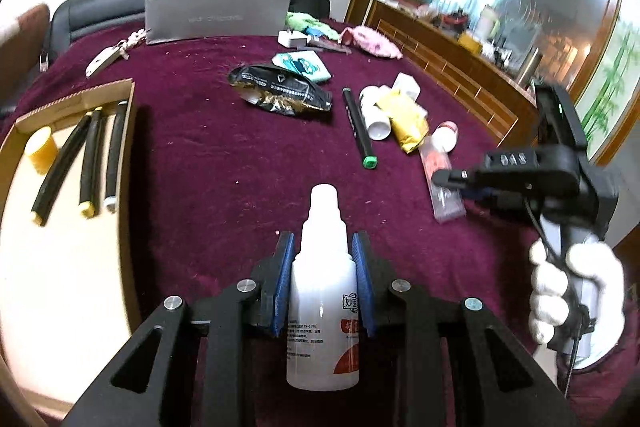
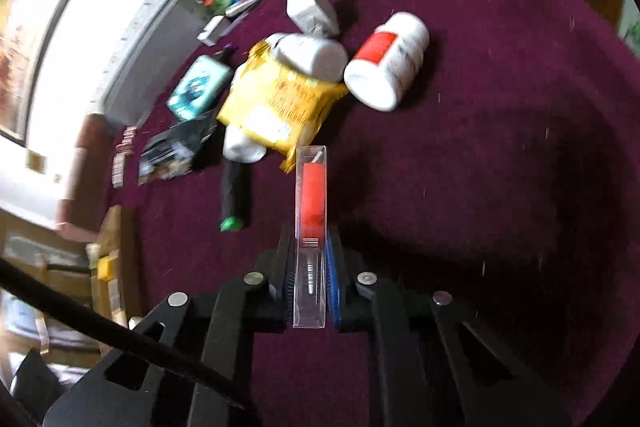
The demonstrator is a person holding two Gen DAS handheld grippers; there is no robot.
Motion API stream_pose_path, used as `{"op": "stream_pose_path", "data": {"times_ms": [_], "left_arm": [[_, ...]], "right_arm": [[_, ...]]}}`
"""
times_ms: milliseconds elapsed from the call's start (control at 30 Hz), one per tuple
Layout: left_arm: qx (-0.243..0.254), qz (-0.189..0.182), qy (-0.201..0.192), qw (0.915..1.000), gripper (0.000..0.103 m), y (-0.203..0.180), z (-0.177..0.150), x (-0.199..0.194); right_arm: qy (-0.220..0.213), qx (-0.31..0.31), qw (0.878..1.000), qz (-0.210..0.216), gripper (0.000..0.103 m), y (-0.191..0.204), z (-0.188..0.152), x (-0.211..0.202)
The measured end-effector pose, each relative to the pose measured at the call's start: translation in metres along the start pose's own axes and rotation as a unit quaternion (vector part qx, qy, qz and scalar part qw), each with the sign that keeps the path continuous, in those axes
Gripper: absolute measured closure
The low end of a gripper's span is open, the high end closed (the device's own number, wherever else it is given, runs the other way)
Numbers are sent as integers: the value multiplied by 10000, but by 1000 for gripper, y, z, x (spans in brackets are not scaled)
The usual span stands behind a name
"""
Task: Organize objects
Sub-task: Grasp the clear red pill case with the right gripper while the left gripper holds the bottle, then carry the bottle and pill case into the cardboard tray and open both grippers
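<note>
Between my left gripper's (image 1: pixel 323 267) blue pads sits a white dropper bottle (image 1: pixel 323 291), clamped at the shoulders, its long axis running straight along my fingers with the nozzle pointing away toward the clutter on the maroon cloth (image 1: pixel 224 155). My right gripper (image 2: pixel 311 267) is clenched on one clear slim case (image 2: pixel 310 227) with a red insert, also lengthwise along the fingers, its far end aimed at the yellow packet (image 2: pixel 276 107). To my left, the cardboard tray (image 1: pixel 60 267) holds three black markers (image 1: pixel 90 163), lying roughly parallel with caps toward me, and one yellow cylinder (image 1: pixel 41 150). One green-capped black marker (image 1: pixel 357 127) lies loose on the cloth beside several white bottles; I count at least three (image 2: pixel 386 61).
</note>
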State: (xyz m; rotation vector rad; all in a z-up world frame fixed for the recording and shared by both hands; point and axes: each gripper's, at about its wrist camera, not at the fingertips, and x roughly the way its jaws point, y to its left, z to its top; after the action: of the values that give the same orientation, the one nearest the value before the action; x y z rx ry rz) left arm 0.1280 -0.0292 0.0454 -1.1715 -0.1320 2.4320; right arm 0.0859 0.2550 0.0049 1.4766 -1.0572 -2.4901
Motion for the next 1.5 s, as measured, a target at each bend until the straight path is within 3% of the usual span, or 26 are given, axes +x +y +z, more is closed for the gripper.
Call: {"op": "stream_pose_path", "data": {"times_ms": [167, 300, 500, 633, 800, 1033, 1233, 1500], "left_arm": [[-341, -68, -217, 9992, 78, 21, -4, -28], [-567, 146, -502, 9970, 78, 49, -5, -59], [-743, 1146, -781, 9876, 78, 113, 13, -98], [-948, 1530, -737, 9809, 78, 160, 26, -103], [-1328, 1811, -441, 9735, 78, 217, 41, -76], [-1396, 2021, -115, 9693, 78, 253, 50, -44], [-1481, 2048, 14, 9675, 78, 274, 63, -25], [-1458, 2057, 215, 9675, 78, 286, 67, -6]], "right_arm": [[31, -149, 9975, 692, 92, 1, -15, -25], [157, -328, 9932, 1110, 92, 21, -21, -30], [558, -931, 9813, 1589, 92, 96, -30, -11], [895, -1320, 9710, 1781, 92, 155, -39, 18], [1302, -1692, 9595, 1837, 91, 218, -58, 61], [1973, -1859, 9477, 1686, 91, 274, -85, 132], [2071, -1954, 9491, 1347, 91, 284, -98, 165], [1896, -2074, 9546, 994, 91, 287, -97, 177]]}}
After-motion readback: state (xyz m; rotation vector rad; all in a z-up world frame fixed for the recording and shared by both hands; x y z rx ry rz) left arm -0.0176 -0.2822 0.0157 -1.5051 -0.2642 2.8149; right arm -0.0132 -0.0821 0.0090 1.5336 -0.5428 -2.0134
